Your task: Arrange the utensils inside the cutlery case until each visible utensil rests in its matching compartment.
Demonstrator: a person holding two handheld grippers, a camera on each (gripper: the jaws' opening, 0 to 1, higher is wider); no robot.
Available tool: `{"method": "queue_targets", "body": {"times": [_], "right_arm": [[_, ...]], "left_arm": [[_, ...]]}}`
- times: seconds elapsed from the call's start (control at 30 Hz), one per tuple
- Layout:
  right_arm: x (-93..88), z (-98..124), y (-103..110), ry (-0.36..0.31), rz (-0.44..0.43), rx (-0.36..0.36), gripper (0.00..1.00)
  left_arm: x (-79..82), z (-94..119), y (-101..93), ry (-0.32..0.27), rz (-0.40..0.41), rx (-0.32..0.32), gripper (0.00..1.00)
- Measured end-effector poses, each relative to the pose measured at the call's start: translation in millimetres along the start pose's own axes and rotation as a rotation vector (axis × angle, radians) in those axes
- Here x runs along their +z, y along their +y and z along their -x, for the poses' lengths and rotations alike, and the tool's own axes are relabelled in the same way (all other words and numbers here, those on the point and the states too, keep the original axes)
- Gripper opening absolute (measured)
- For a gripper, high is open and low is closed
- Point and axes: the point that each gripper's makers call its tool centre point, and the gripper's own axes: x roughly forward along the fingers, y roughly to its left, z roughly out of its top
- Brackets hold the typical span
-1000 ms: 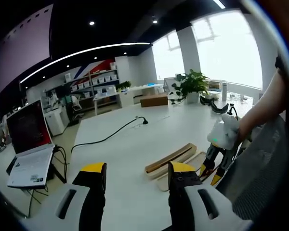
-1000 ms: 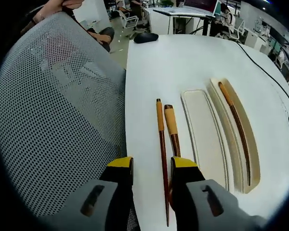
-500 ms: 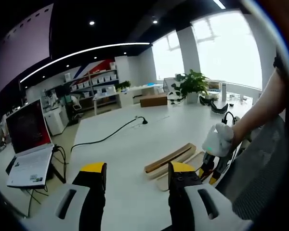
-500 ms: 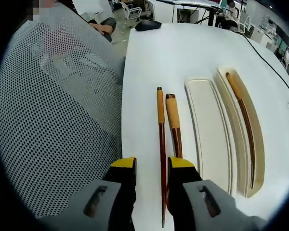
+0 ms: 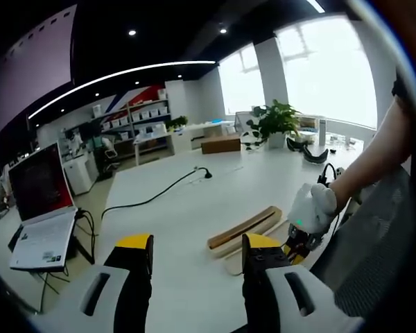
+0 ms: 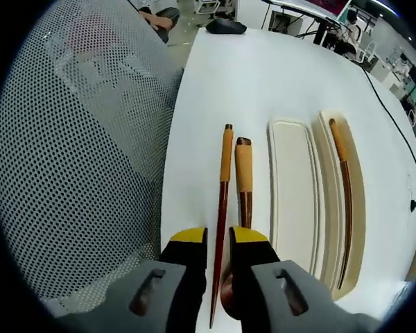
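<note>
A brown chopstick with an orange handle (image 6: 222, 187) lies on the white table (image 6: 215, 83), left of the cream cutlery case (image 6: 317, 180). My right gripper (image 6: 218, 243) straddles its thin end, open by a narrow gap. Beside it lies a second orange-handled utensil (image 6: 244, 180), its dark end under the right jaw. The case's wide compartment (image 6: 291, 194) is bare, and the narrow one holds another chopstick (image 6: 345, 187). My left gripper (image 5: 197, 253) hangs open above the table. The case (image 5: 246, 229) and the right gripper (image 5: 297, 246), in a gloved hand, lie beyond it.
A grey mesh chair back (image 6: 76, 152) stands hard against the table's left edge. A black mouse (image 6: 225, 26) lies at the far end. A laptop (image 5: 41, 208) and a black cable (image 5: 159, 194) lie on the table, with a plant (image 5: 277, 121) behind.
My right gripper's jaws have narrowed a lot and moved over the chopstick, which now lies between them. The left gripper has stayed put.
</note>
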Motion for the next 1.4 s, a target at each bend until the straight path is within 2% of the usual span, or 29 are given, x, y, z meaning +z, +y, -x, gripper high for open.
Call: {"method": "queue_targets", "body": {"times": [0.23, 0.37, 0.67, 0.8, 1.03, 1.4], "right_arm": [[2.0, -1.5, 0.1, 0.033, 0.025, -0.001, 0.07], [3.8, -2.1, -2.0, 0.032, 0.015, -0.006, 0.02], [4.5, -3.1, -2.1, 0.044, 0.014, -0.017, 0.00], [4.4, -2.8, -2.8, 0.037, -0.002, -0.017, 0.00], [4.7, -2.1, -3.7, 0.008, -0.081, -0.013, 0.00], [5.8, -2.4, -3.0, 0.001, -0.080, -0.013, 0.00]], "left_arm": [[-0.7, -0.6, -1.0, 0.004, -0.005, -0.004, 0.52], [-1.0, -0.6, -1.6, 0.006, -0.007, -0.005, 0.52], [-1.6, -0.6, -2.0, 0.008, -0.011, -0.006, 0.52], [-1.6, -0.6, -1.9, 0.008, -0.011, -0.006, 0.52], [-1.8, -0.5, -1.2, 0.009, -0.010, -0.003, 0.52], [-1.9, -0.8, -0.3, 0.010, -0.008, 0.000, 0.52]]}}
